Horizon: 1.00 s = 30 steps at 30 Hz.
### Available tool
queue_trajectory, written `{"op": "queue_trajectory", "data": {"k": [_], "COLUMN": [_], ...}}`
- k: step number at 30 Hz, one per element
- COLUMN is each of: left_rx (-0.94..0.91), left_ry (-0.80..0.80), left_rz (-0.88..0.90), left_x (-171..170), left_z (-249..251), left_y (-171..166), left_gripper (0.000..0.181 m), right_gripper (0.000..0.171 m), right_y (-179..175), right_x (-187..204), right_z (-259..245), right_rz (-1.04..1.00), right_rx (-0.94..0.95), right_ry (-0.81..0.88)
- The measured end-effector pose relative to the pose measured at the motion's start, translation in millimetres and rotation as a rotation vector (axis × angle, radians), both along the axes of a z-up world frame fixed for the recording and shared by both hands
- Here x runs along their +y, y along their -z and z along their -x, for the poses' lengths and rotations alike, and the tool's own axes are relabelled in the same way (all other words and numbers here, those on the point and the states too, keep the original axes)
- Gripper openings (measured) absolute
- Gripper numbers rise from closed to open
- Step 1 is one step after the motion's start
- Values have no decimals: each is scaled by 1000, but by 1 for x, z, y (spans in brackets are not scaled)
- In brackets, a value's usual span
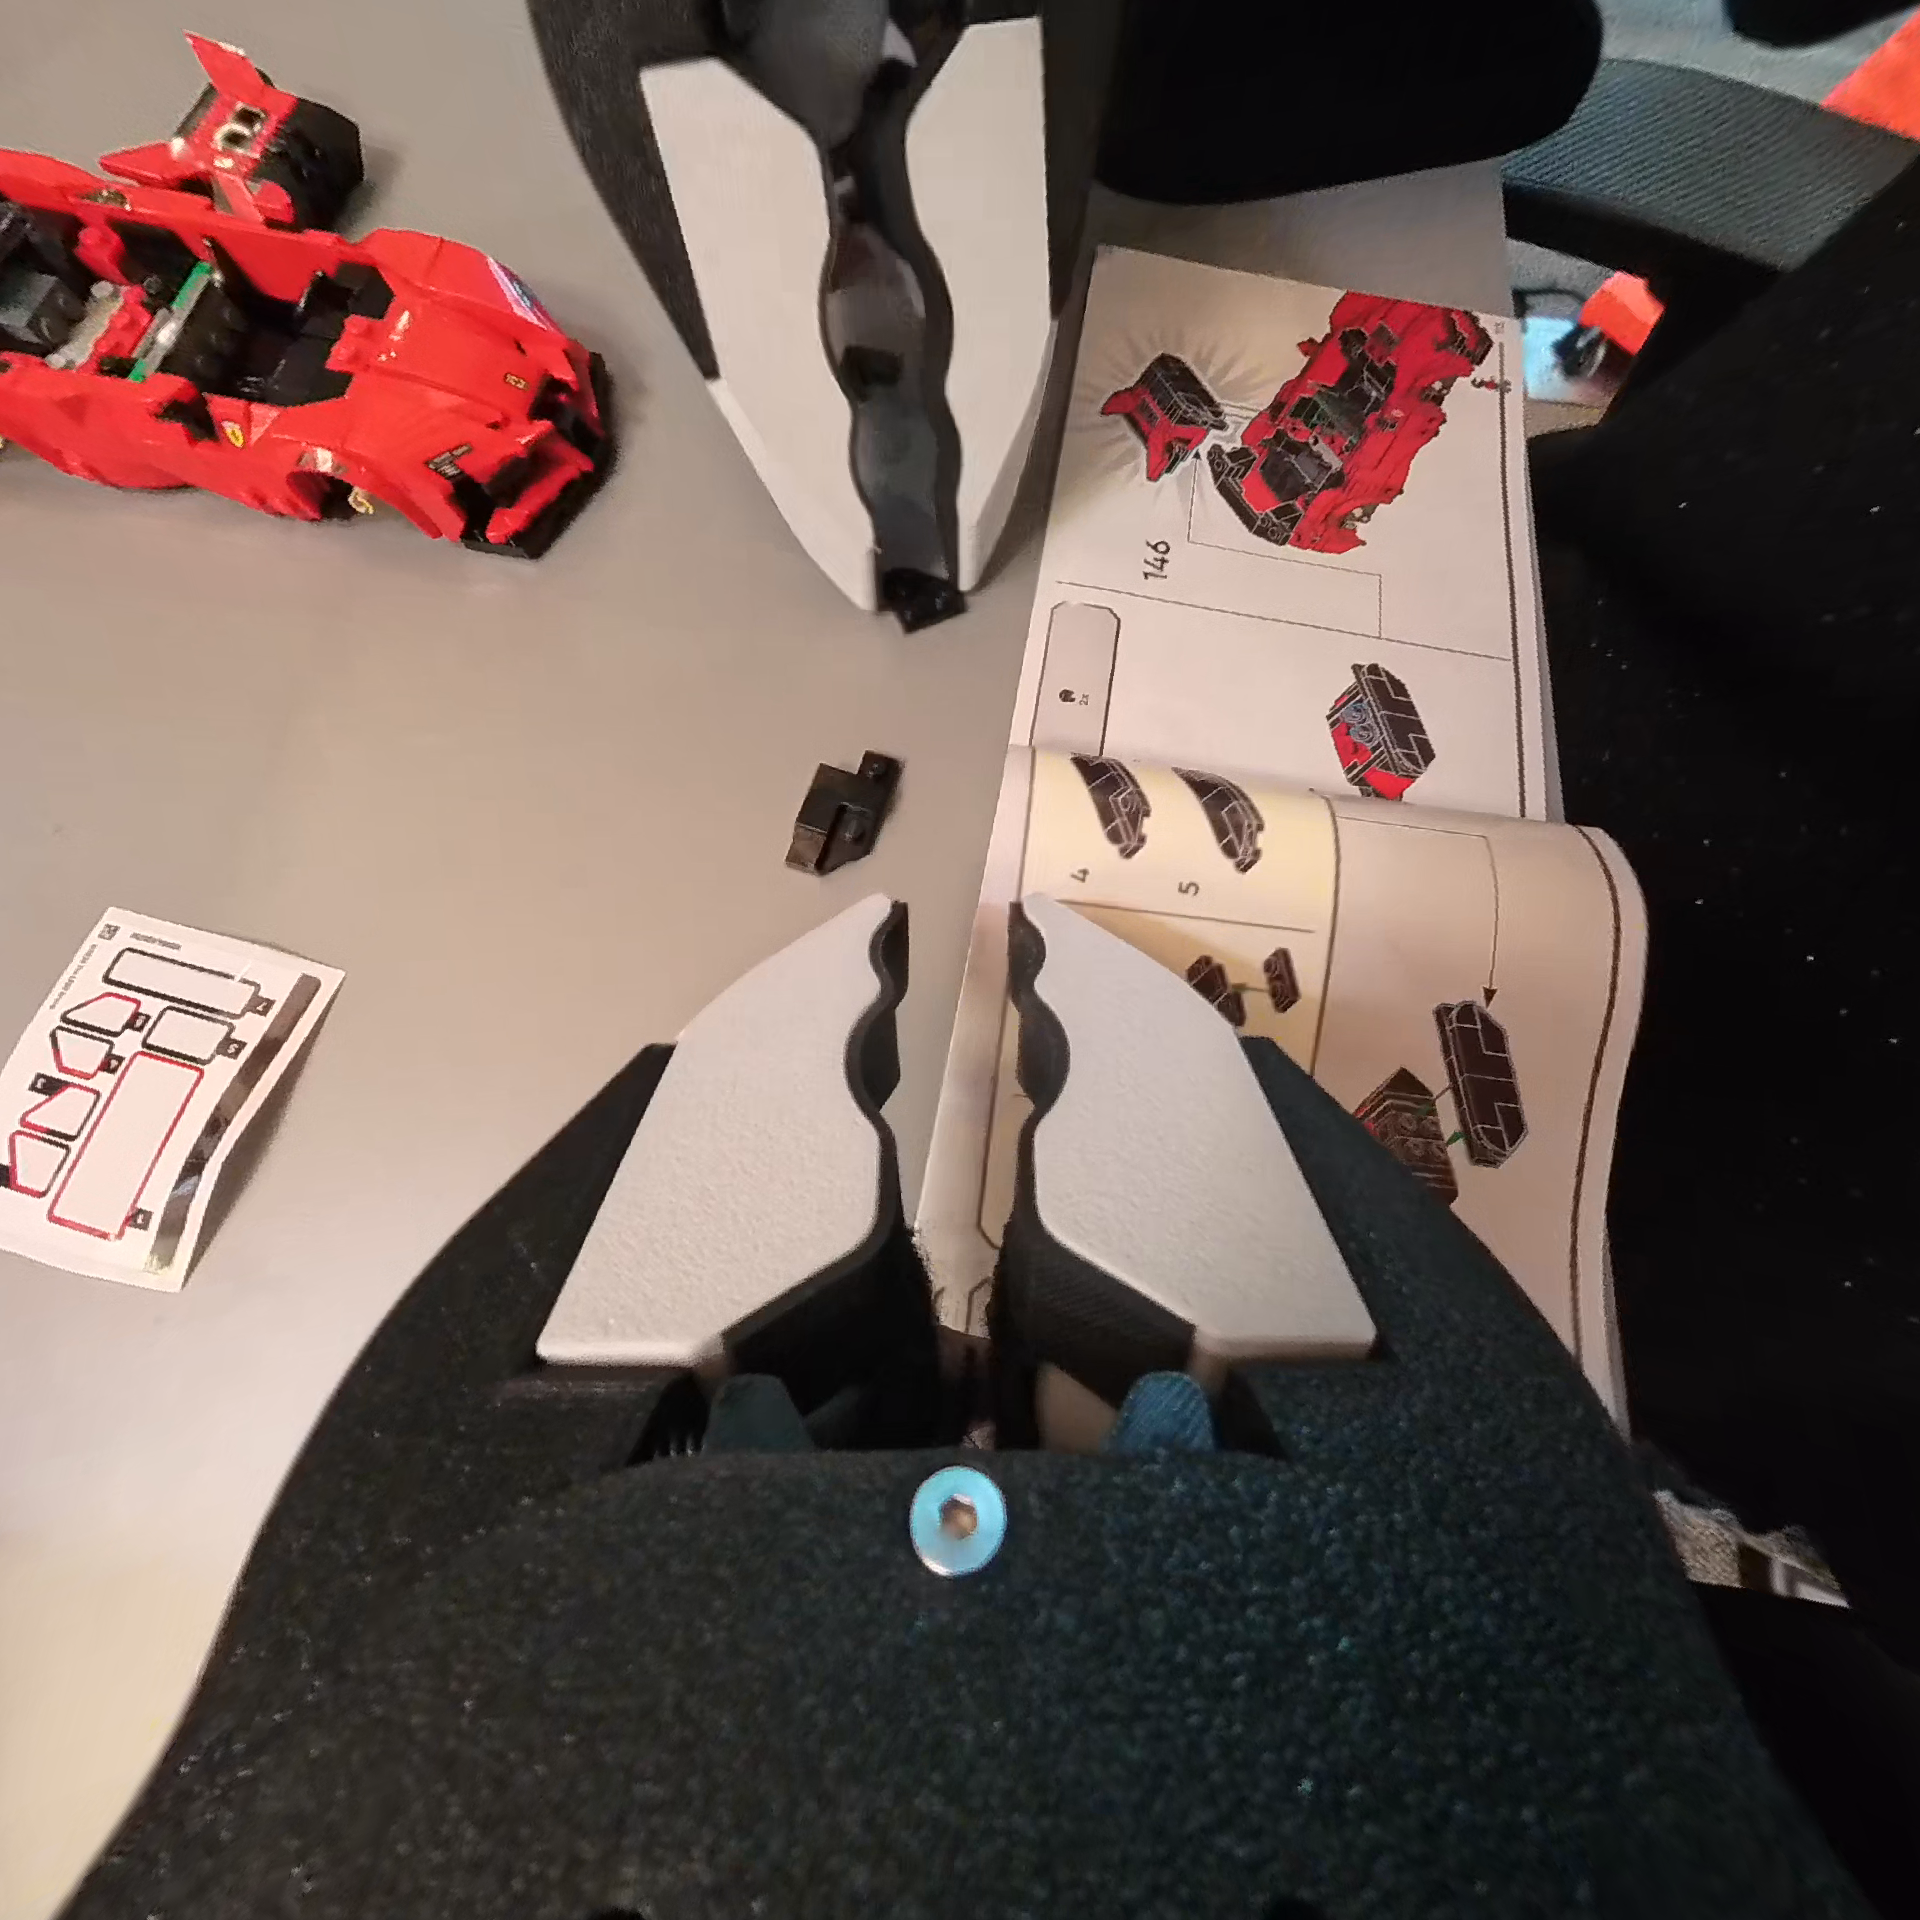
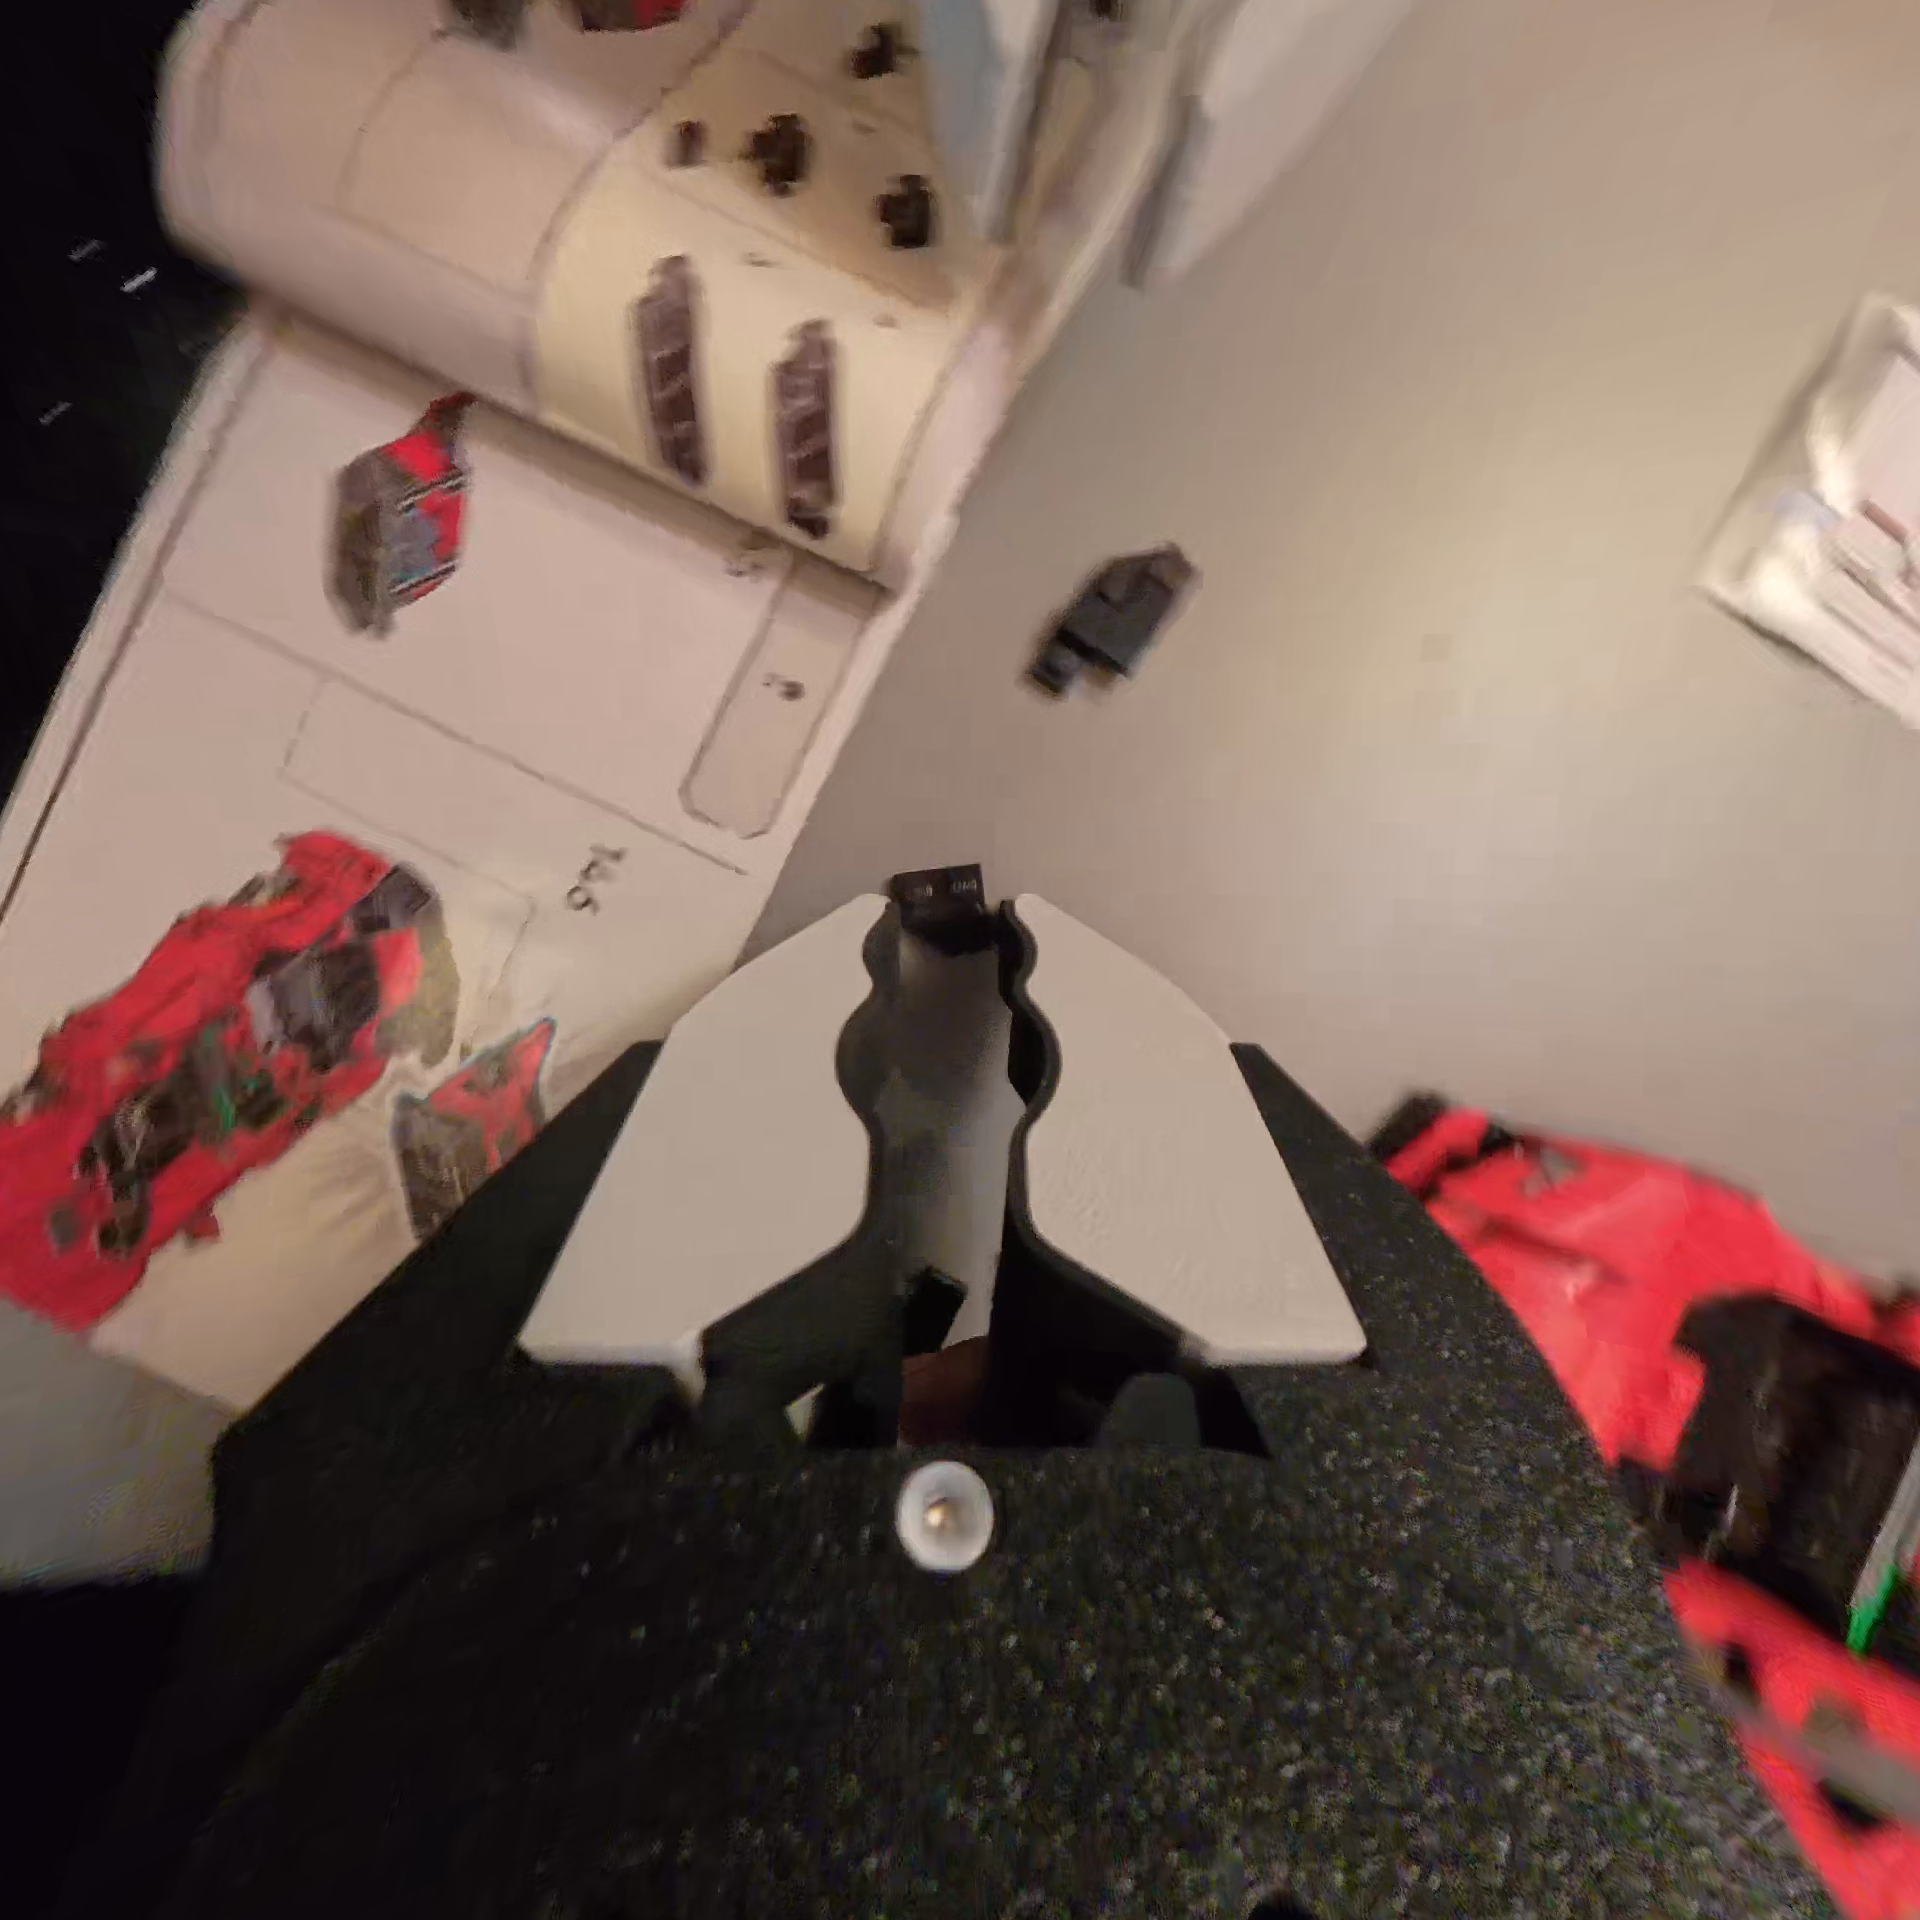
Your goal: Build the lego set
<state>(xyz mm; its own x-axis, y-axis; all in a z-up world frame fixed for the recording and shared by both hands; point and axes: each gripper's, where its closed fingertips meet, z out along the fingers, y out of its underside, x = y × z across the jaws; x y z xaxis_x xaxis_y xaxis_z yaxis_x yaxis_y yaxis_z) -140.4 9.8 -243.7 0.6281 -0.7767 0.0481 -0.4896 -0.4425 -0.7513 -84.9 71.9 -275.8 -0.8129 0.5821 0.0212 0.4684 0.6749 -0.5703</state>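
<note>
On the grey table (image 1: pixel 499 727) we see the red lego car (image 1: pixel 312 364) at the far left, the open instruction booklet (image 1: pixel 1299 644) along the right edge and a sticker sheet (image 1: pixel 156 1091) nearer us. Our right claw (image 2: pixel 943 914) pinches a small black brick (image 2: pixel 940 906) at its tips. Our left claw (image 1: pixel 956 920) is slightly parted and empty, with a loose black piece (image 1: pixel 844 812) on the table just ahead of it.

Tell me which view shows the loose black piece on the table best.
The left wrist view: the loose black piece is sharp there, lying on the grey table beside the instruction booklet, ahead of the left gripper. The right wrist view shows the same piece only motion-blurred, its shape unclear.
</note>
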Motion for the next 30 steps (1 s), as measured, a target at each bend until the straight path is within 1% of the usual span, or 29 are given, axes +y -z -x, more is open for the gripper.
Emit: {"op": "queue_trajectory", "data": {"k": [2,5,6,7,8,9,11,12,14,17,20,22,24,27,30], "left_rx": [-4,-21,-28,-33,-35,-35,-33,-32,-27,-11,-6,-8,-5,10,16], "left_ry": [-14,-40,-47,-52,-54,-56,-56,-55,-58,-71,-84,-104,-120,-133,-120], "left_rz": [7,20,23,25,27,28,29,31,34,38,47,61,69,68,70], "left_x": [1,6,8,9,10,11,11,11,11,12,14,17,19,22,25], "left_z": [3,5,5,5,5,5,5,6,7,11,14,16,17,19,16], "left_y": [3,5,5,5,5,5,6,6,8,10,13,16,18,21,23], "left_gripper": [18,18,18,18,18,18,18,18,19,19,19,20,21,25,29], "right_gripper": [18,19,24,37,48,48,46,43,42,29,17,12,13,13,15], "right_y": [0,0,0,0,-1,-1,-3,-4,-5,-9,-1,-3,-1,-3,-3], "right_x": [14,20,18,11,5,-1,-6,-3,10,9,14,2,-5,1,2], "right_z": [9,10,9,8,7,5,1,1,-1,0,0,1,0,2,5], "right_rz": [-19,-1,16,43,60,65,77,79,81,146,116,174,172,137,171], "right_rx": [21,-23,-38,-54,-70,-85,-93,-80,-70,-41,-33,-51,-63,-21,-31], "right_ry": [250,611,695,737,759,758,734,732,749,705,717,699,687,699,711]}}
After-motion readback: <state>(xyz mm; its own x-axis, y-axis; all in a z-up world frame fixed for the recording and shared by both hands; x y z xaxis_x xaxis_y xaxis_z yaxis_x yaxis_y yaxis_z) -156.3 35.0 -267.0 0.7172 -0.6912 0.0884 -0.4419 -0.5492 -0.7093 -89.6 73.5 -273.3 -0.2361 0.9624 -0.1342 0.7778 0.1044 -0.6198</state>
